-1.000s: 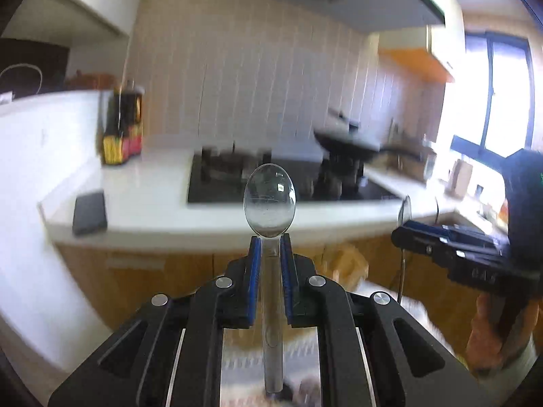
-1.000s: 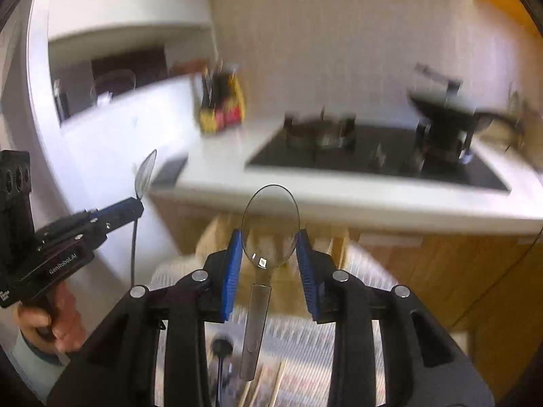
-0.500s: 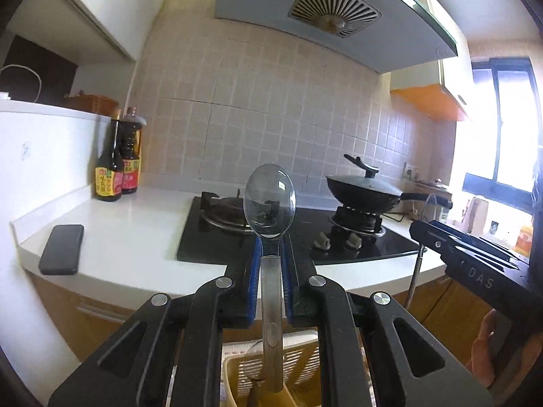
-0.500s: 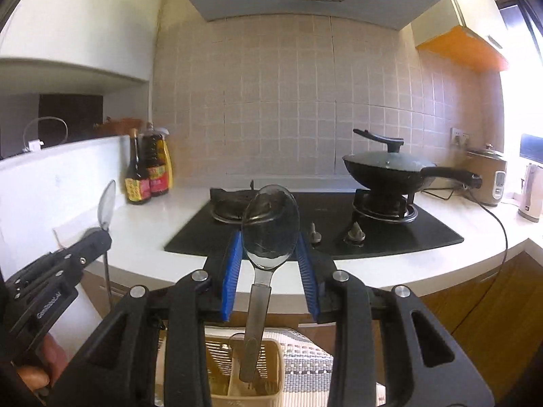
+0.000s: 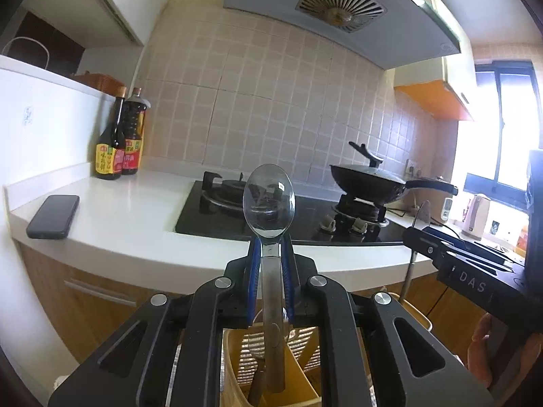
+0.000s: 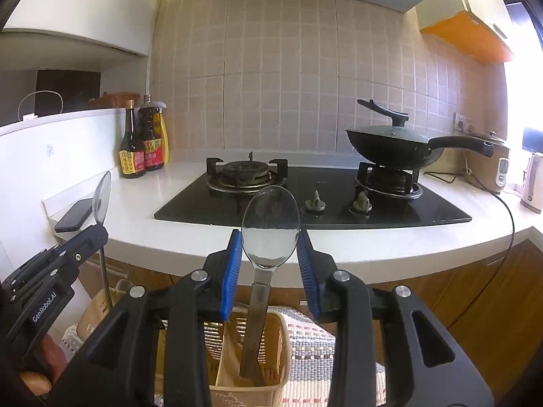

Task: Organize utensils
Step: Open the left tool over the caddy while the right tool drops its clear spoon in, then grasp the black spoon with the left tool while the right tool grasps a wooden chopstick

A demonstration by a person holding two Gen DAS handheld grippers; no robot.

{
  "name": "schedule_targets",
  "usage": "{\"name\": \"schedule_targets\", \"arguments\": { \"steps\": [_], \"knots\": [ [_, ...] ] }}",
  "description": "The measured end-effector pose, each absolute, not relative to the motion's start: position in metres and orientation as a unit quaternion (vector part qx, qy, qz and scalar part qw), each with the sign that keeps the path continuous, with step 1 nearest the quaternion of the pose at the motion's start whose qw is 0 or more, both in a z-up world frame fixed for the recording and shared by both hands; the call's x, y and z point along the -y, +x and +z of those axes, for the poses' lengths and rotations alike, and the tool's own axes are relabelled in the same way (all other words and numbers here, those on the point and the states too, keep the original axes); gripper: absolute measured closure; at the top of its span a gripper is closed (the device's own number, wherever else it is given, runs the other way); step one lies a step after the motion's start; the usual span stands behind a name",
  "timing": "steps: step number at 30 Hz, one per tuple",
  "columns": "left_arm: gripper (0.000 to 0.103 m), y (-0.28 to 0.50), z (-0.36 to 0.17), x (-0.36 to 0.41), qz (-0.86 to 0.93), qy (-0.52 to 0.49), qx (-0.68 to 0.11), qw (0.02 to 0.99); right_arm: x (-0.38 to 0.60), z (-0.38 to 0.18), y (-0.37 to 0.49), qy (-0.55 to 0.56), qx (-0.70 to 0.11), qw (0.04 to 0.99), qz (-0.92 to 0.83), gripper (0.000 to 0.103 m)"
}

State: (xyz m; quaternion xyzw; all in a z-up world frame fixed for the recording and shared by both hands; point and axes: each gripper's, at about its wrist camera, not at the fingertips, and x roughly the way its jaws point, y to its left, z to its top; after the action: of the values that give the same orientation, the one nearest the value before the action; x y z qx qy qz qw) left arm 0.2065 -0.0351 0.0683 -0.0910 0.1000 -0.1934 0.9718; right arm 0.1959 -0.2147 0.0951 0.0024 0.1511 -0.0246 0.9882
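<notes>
My left gripper [image 5: 270, 244] is shut on the neck of a metal spoon [image 5: 268, 200], held upright with its handle end down inside a yellow slotted utensil holder [image 5: 298, 363]. My right gripper [image 6: 269, 247] is shut on the bowl of a second metal spoon [image 6: 270, 227], upright, its handle reaching down into the same beige holder [image 6: 271, 339]. The right gripper with its spoon also shows at the right in the left wrist view [image 5: 451, 254]. The left gripper shows at the left in the right wrist view [image 6: 68, 254].
The holder stands on a woven striped mat [image 6: 315, 346] below a white counter [image 6: 339, 247]. On the counter are a black gas hob [image 6: 305, 196], a black pan [image 6: 393, 147], two sauce bottles [image 6: 142, 142], a phone [image 5: 54, 215], a rice cooker [image 6: 488, 169].
Both grippers have tilted up and steadied over the holder. The spoon handles now hang down into its compartments. Both stay gripped.
</notes>
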Motion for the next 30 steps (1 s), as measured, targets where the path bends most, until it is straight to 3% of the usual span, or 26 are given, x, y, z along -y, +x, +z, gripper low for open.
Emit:
{"name": "schedule_targets", "arguments": {
  "steps": [3,4,6,18,30],
  "knots": [
    [0.080,0.204,0.065,0.031,-0.212,-0.090,-0.112,0.967,0.217,0.093,0.193,0.012,-0.160,0.987,-0.011,0.069],
    [0.074,0.202,0.065,0.030,-0.213,-0.089,-0.115,0.966,0.218,0.093,0.191,0.016,-0.163,0.986,-0.008,0.056],
    [0.068,0.197,0.065,0.026,-0.210,-0.085,-0.120,0.966,0.221,0.092,0.184,0.024,-0.161,0.987,-0.009,0.050],
    [0.061,0.155,0.087,-0.015,-0.212,-0.121,-0.218,0.945,0.227,0.108,0.133,0.039,-0.220,0.975,0.001,0.050],
    [0.061,0.133,0.002,0.001,-0.228,-0.064,-0.449,0.862,0.202,0.010,0.130,0.019,-0.483,0.874,0.049,0.051]
  ]
}}
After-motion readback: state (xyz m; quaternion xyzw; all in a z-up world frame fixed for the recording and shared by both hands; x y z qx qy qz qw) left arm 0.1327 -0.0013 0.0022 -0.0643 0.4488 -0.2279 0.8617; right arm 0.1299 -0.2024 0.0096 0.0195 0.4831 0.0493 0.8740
